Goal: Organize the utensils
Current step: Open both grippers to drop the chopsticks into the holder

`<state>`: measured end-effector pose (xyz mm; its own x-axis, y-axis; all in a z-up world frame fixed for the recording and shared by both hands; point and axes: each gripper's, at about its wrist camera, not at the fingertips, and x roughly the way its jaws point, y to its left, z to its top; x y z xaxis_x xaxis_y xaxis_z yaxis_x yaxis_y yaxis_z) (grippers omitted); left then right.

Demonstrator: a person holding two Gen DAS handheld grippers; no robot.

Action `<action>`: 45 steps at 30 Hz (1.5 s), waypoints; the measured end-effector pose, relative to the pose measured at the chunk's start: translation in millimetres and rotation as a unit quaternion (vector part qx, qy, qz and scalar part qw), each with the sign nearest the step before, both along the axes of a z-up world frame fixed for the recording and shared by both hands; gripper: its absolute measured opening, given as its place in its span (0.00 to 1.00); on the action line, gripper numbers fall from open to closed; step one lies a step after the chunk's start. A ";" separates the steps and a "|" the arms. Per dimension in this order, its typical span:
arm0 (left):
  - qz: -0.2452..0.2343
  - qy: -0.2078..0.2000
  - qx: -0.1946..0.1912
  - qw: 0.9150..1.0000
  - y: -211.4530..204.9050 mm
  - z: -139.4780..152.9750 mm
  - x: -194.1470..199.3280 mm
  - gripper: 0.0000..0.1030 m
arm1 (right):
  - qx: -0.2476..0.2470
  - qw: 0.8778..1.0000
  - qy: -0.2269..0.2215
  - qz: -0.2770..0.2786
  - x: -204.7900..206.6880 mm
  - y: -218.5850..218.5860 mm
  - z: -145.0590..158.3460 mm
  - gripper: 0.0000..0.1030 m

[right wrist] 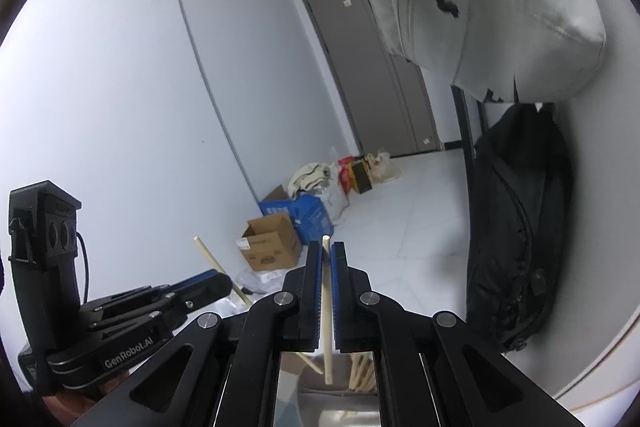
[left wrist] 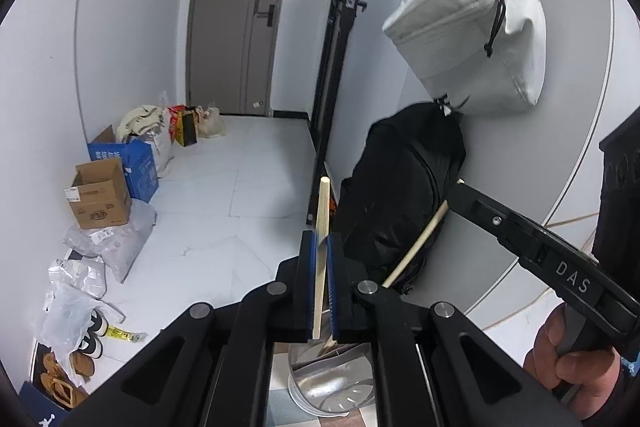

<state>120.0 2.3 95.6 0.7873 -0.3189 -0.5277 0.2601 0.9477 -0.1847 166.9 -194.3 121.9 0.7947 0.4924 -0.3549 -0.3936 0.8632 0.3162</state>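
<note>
Metal holder (left wrist: 336, 393) mostly hidden behind gripper body; contents unclear.

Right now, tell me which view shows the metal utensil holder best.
The left wrist view: the metal utensil holder shows its rim and perforated inside below the left gripper. The right wrist view shows only part of its rim, cut off by the picture's bottom edge.
</note>
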 end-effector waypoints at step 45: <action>-0.103 0.121 -0.006 0.987 1.3 -60.7 43.6 0.04 | 0.023 0.990 0.138 0.035 37.1 -7.2 -106.7 0.07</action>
